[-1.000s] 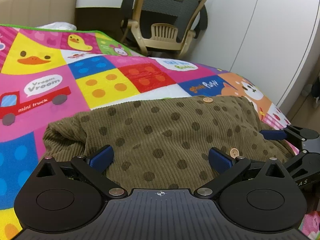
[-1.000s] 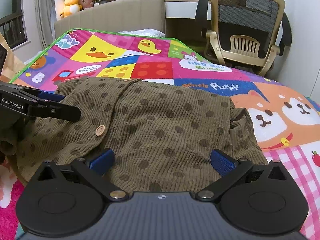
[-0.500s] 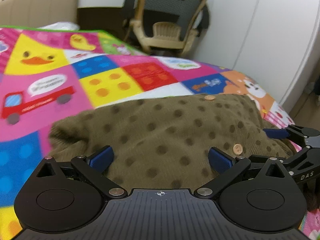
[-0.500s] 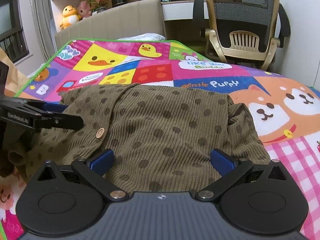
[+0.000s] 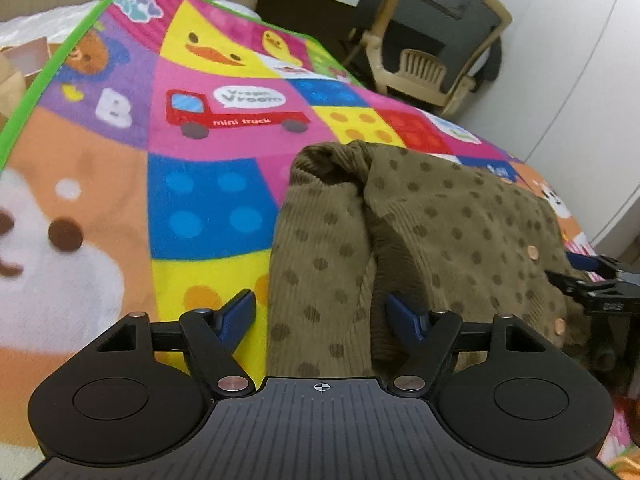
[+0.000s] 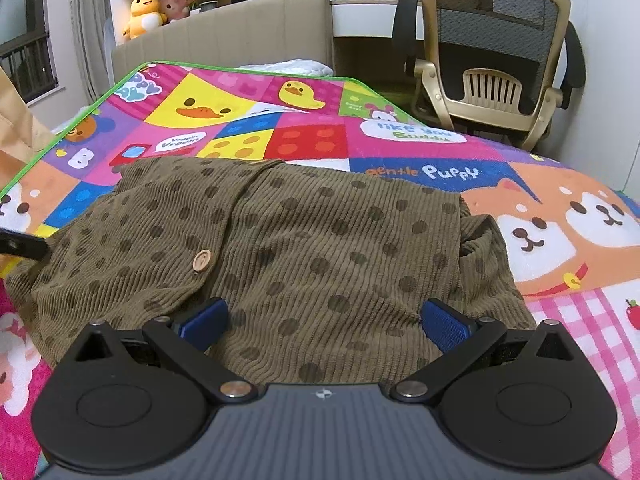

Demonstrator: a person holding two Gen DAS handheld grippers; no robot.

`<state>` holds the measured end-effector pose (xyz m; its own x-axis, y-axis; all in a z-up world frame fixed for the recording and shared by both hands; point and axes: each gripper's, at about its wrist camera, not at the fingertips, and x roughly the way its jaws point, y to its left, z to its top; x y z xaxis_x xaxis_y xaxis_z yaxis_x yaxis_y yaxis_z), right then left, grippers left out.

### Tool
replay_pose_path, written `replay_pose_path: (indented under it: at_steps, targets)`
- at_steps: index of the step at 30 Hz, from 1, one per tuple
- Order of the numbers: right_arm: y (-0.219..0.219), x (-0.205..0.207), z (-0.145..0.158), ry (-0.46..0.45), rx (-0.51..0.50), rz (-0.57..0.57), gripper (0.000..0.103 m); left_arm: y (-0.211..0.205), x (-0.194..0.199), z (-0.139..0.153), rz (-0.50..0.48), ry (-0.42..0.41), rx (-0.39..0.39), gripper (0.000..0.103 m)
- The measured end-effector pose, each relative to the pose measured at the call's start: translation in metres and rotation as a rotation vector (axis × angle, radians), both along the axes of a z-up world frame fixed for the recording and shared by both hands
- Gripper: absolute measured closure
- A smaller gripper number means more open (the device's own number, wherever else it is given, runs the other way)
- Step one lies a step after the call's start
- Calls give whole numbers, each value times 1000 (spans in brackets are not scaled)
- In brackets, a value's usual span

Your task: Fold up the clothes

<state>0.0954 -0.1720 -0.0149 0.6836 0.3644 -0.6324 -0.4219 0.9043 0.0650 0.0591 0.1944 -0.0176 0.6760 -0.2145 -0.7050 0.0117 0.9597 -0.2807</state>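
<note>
1. The cardigan (image 6: 320, 248), olive-brown ribbed cloth with darker dots and pale round buttons (image 6: 201, 261), lies on the play mat (image 6: 304, 140). It is partly folded: one front panel is laid over the body, and at the right edge a thin fold of cloth comes out from under it.
2. In the left wrist view the cardigan (image 5: 460, 232) shows its left side, where a sleeve (image 5: 320, 264) hangs down as a separate strip toward the camera, with a bunched fold at its top.
3. The left tongs (image 5: 320, 314) have just been closing but the fingers are apart. The sleeve lies between them: the right pad (image 5: 402, 318) is at the edge of the cloth, and the left pad (image 5: 238, 312) is over the bare mat, a little away from the sleeve. No pad is pressing the cloth.
4. The right tongs (image 6: 324, 324) are wide apart, low over the near hem of the cardigan. Both blue pads (image 6: 202, 322) are just above or on the cloth; I cannot tell if they touch it. Nothing is clamped.
5. In the left wrist view the right tongs (image 5: 596, 280) are seen at the far right edge, beside the cardigan.
6. The mat has bright squares with ducks, a red truck (image 5: 224, 114), brick patterns and dogs (image 6: 568, 224), and a green border. It covers a bed.
7. Behind the mat stand a beige headboard (image 6: 240, 36) and an office chair (image 6: 496, 52) with a mesh back. Plush toys (image 6: 146, 12) sit on a shelf above the headboard.
</note>
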Motion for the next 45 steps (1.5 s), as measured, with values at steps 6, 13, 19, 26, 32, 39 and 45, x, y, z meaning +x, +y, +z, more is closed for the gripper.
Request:
replay_pose_path:
  at_steps: [6,13,19,26,32,39,45]
  targets:
    - [3,-25,31,-171,81,-17,0,-4,5,3,4,-13,-20,96]
    - [51,-39,26,-258,-138,125,0,-2,-3,22,-21,-54,-164,98]
    - [124,-88,44,-337,-116,422,0,-4,13,38,-35,-51,-385,98]
    - [202,-87,12,-381,-241,426,1,-21,29,38,-48,7,-500,98]
    - [194,-39,10,-243,-174,297,68,-11,20,59,-54,-111,-558,73]
    - [123,-37,61,-357,-22,166,89,7,6,99,40,-294,-511,44]
    - [7,-23,81,-317,42,-99,90,-23,21,95,-10,-256,-472,24]
